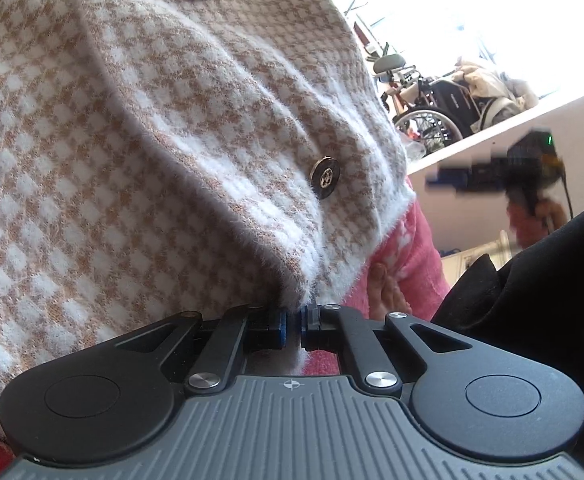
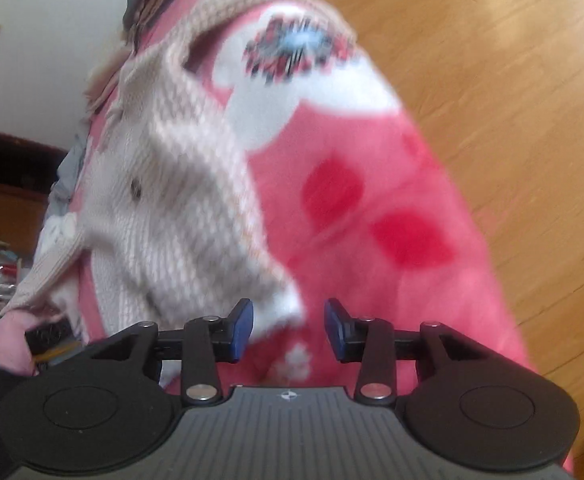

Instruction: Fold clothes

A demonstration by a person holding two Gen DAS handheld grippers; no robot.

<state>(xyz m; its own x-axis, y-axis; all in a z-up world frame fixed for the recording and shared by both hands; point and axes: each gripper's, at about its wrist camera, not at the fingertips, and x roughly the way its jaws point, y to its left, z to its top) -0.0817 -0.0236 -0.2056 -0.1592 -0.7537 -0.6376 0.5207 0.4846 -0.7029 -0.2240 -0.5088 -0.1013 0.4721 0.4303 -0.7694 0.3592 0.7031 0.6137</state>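
**Claw status: left clamped on cardigan hem, right parted and empty**

Left claw (image 1: 293, 326) pinches the fuzzy hem of the beige-and-white checked cardigan (image 1: 140, 128), which hangs up and away from it, two metal buttons showing. Right claw (image 2: 288, 330) points steeply down, blue pads parted at medium width, gripping nothing; the cardigan's hem lies just beyond them. Behind hangs a pink patterned garment (image 2: 371, 200) above the wooden floor (image 2: 491, 60).
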